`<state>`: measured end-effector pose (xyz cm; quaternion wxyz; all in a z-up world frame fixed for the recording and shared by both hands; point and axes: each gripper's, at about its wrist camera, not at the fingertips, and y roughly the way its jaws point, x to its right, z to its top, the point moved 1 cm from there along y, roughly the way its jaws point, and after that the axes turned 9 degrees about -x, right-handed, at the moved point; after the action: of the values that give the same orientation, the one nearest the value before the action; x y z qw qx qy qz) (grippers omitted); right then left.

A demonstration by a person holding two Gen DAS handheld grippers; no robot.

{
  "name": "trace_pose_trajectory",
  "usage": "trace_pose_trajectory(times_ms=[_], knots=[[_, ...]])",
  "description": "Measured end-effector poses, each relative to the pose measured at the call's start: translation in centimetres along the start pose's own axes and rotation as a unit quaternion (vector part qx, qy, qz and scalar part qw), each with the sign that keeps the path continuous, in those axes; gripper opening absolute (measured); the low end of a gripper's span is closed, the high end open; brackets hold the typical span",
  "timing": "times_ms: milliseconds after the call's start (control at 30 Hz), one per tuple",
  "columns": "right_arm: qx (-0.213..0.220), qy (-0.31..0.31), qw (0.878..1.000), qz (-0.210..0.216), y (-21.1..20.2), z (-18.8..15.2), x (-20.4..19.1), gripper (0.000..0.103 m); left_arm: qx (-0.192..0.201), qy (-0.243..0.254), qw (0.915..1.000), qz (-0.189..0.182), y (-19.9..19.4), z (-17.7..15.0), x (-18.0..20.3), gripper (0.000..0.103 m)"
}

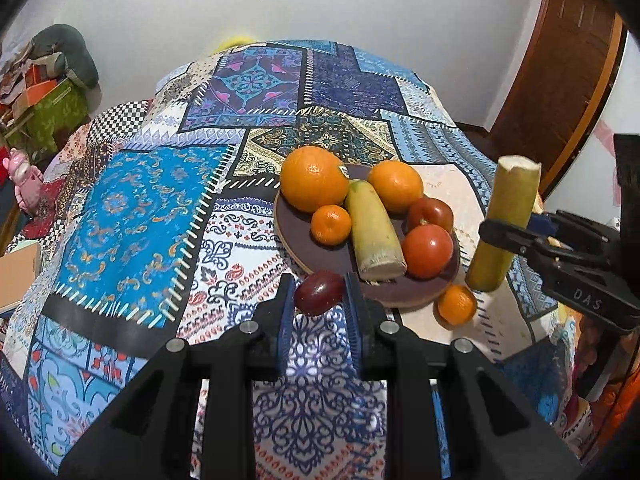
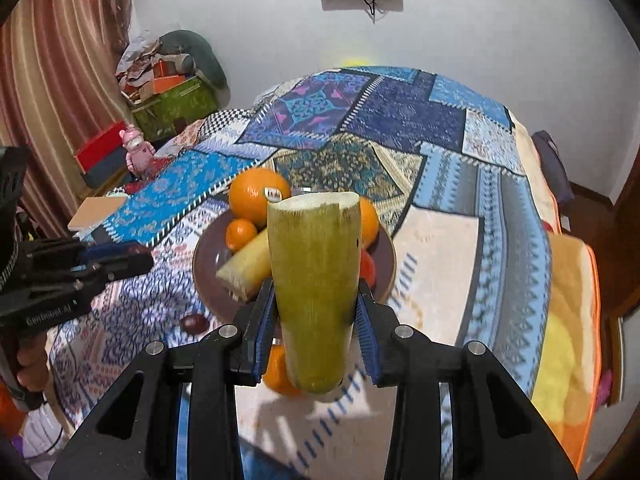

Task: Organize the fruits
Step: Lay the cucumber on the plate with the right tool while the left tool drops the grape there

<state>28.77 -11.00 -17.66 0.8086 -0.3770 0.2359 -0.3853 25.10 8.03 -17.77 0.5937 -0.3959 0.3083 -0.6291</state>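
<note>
Left wrist: left tool [image 1: 320,292] fingers nearly together; dark red fruit [image 1: 319,292] sits in the narrow gap at the tips, but in the right wrist view it lies on the bed, so grip unclear. Brown plate [image 1: 320,248] on patchwork bedspread [image 1: 140,208] carries two big oranges [image 1: 313,179], a small mandarin [image 1: 331,225], two tomatoes [image 1: 427,250] and a cut yellow-green stalk piece [image 1: 374,236]. Another mandarin [image 1: 457,305] lies on the bed just beside the plate rim. Right tool [image 1: 516,240] is clamped on a second stalk piece [image 1: 505,220], upright, clear of the bed.

Right wrist: right tool [image 2: 316,320] clamped on second stalk piece [image 2: 314,288], held above the plate [image 2: 208,264] edge. Left tool [image 2: 120,258] at left; red fruit [image 2: 194,323] on the bedspread.
</note>
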Motion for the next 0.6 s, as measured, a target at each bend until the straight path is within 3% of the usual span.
trace_pose_trajectory(times_ms=[600], knots=[[-0.027,-0.033,0.999,0.005,5.1,5.1,-1.5,0.034,-0.04,0.012,0.9991,-0.005,5.2,3.6,0.1,0.024]])
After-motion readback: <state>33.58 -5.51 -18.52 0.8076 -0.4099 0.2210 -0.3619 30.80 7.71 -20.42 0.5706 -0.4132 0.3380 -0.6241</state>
